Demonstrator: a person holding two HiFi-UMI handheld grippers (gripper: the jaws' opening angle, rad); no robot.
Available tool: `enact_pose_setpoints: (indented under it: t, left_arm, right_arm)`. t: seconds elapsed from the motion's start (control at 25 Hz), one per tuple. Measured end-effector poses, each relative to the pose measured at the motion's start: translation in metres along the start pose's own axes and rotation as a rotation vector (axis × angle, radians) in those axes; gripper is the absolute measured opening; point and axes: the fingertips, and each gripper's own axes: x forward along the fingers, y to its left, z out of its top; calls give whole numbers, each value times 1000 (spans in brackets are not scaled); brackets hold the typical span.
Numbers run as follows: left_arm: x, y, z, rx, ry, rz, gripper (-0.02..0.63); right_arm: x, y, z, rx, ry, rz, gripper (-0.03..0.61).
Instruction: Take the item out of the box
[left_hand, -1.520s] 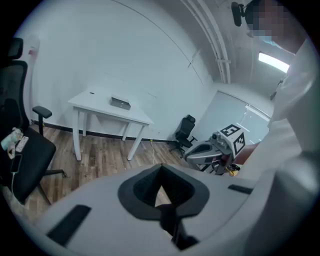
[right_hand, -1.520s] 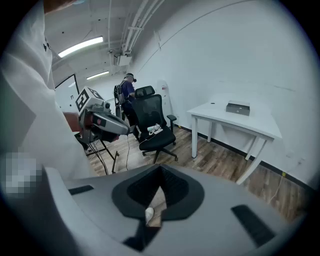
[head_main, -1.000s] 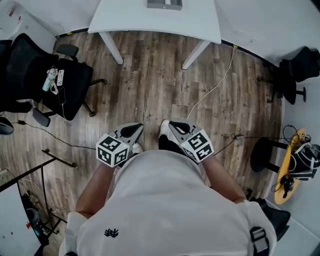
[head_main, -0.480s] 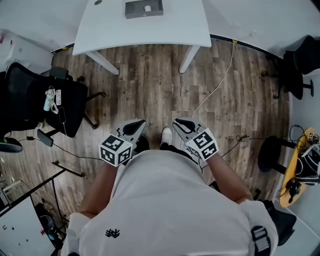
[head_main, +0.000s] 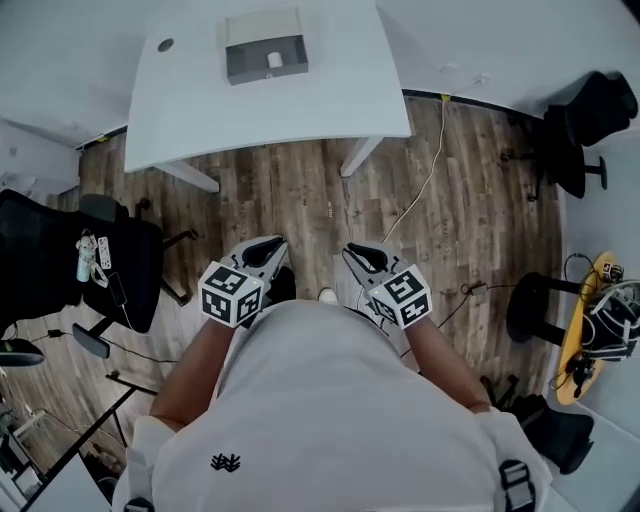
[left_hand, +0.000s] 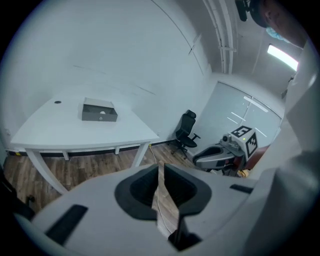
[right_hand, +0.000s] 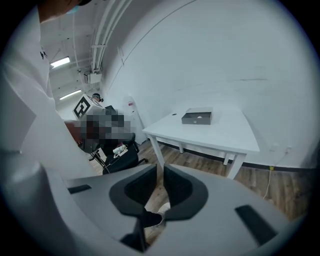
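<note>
Box (head_main: 265, 58) sits on the far worktop (head_main: 200, 110), white item (head_main: 275, 60) inside, well away. Left gripper (head_main: 262, 252) is opening, nothing between its jaws; right gripper (head_main: 362, 257) is barely parted and empty. The danger: jaws this narrow could shove the item instead of catching it.

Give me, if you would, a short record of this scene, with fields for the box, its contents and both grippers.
box: grey, open-topped, on the white table
item: small white thing inside the box, kind unclear
left gripper: short of the table, jaws opening, nothing between them
right gripper: short of the table, jaws a slit apart, nothing between them
task state: item not yet taken out
</note>
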Motion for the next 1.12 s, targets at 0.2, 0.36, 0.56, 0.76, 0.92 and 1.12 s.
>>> enact_pose_setpoints:
  t: [0.2,0.36,0.56,0.76,0.92,1.12]
  left_arm:
    - [22,48,51,40,-13,-48,55]
    - [34,87,76,76,-11,-66,55]
    - [56,123,107,20,-23,-28,71]
    - [89,159,145,-9,-27,59,84]
    - [118,194,179,-75,-42,157,86]
    - [157,240,211,-123,-4,267,115]
  right_arm:
    - [23,-26,40,-8,1,-76,41]
    - [40,-37,66,4,-23,-123,40]
    - [42,-59,81,5,-5,-130,38]
    - [54,-106,98,15,-13,-95,38]
    - [72,-148,124,-27,-14,-17,37]
    - [89,-200,159,-98,-21,76,37]
